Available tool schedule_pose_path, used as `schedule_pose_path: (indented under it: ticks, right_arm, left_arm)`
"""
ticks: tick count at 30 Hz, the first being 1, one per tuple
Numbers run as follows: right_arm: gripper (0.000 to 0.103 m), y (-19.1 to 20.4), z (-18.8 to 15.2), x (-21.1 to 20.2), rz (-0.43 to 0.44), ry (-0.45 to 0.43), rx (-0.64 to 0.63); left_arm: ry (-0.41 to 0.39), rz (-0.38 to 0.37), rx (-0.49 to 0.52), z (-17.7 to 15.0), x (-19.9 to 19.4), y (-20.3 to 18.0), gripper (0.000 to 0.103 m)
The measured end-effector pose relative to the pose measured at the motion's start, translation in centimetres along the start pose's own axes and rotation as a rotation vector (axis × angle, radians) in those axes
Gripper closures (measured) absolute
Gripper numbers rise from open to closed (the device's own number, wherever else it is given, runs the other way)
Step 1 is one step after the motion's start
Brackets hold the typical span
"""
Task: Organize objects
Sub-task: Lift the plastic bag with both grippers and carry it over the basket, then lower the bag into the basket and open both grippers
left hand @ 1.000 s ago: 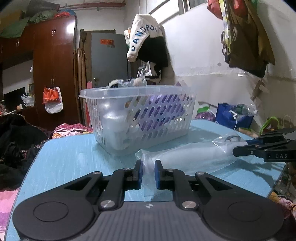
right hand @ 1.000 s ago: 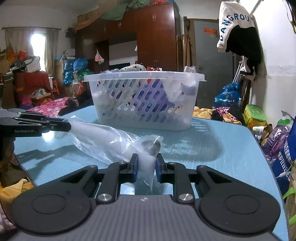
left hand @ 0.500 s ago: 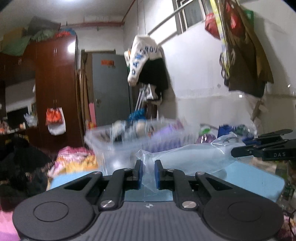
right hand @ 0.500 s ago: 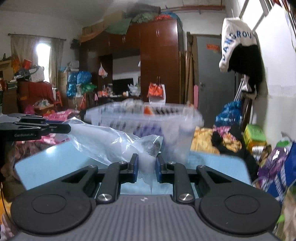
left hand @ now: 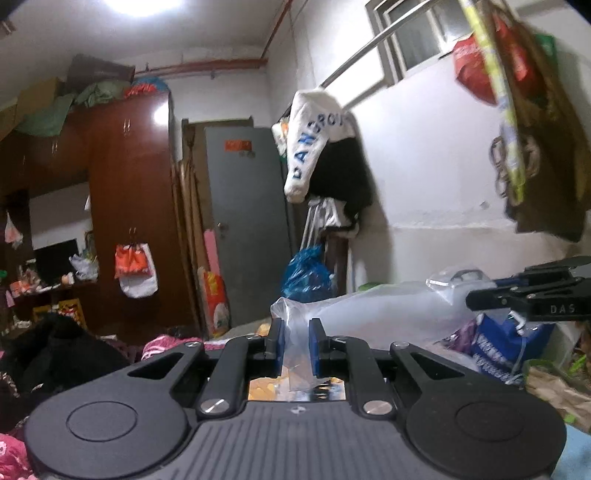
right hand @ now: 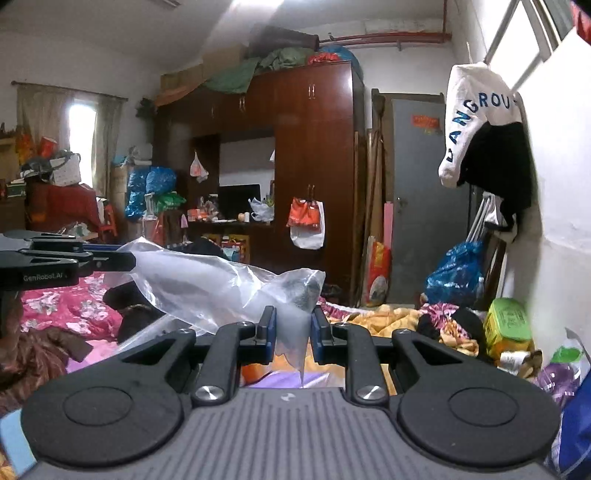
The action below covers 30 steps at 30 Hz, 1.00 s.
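One clear plastic bag [left hand: 384, 308] is held aloft, stretched between two nearly level grippers: the left gripper [left hand: 295, 341] and right gripper [right hand: 291, 330], each clamped on an end.

Dim room, ceiling-light glare [left hand: 144, 5], motion blur, fisheye-bent edges.
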State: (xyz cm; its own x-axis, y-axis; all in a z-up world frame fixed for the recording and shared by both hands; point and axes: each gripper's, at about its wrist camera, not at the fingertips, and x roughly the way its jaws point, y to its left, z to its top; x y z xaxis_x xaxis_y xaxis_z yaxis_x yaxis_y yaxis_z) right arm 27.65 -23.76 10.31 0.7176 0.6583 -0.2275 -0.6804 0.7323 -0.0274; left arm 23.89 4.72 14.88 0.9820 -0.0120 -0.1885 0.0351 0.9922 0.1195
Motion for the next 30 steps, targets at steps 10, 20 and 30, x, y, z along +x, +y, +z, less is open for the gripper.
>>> schedule_pose_path:
  ticks: [10,20,30]
  right_arm:
    - [0.034,-1.3,-2.3,1.6,-0.054,0.015,0.036]
    - [0.000,1.1,-2.0,-5.2,-0.088,-0.099,-0.006]
    - [0.000,4.8,-3.2,-7.4,-0.249,0.038,0.035]
  left_arm:
    - [0.063,0.065,0.014,-3.7,3.6,1.4,0.047]
    - [-0.059,0.006,-0.052,-4.1,-2.9,0.3,0.000]
    - [0.009,-0.068,-0.123,-5.6,-7.0,-1.8,0.000]
